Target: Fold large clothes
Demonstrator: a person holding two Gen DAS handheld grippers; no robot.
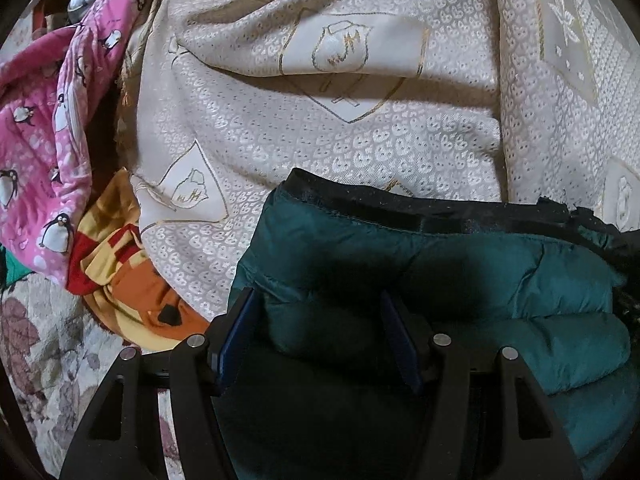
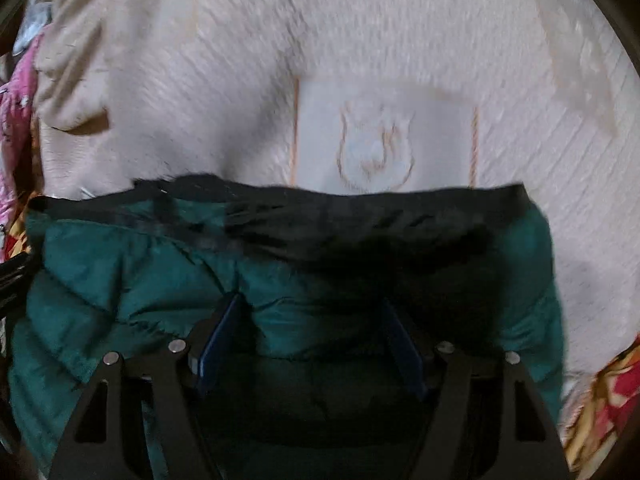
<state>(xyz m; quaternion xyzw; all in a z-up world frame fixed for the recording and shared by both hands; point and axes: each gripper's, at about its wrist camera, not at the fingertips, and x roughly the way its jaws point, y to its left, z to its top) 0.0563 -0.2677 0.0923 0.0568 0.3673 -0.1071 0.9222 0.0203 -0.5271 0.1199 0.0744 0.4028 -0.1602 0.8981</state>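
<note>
Cream woven bedspread [image 1: 360, 140] with gold crests carries the green puffer jacket [image 1: 460, 272], quilted, slick, black-trimmed, lying bunched and seemingly part-folded, so tidying remains. Left tool [image 1: 316, 320] and right tool [image 2: 312, 328] stand spread over its padding, pinching nothing. Pink penguin fleece [image 1: 48, 128] lies near

Dark green quilted puffer jacket [image 1: 460, 280] with a black inner lining showing as a band along its far edge, which ran roughly level across both wrist views. The padded garment lay bunched in thick horizontal rolls on a cream patterned bedspread [image 1: 320, 128], filling the lower half of each view. In the right wrist view the jacket [image 2: 132, 276] appeared motion-blurred, its black lining rumpled and spread wider across the top
</note>
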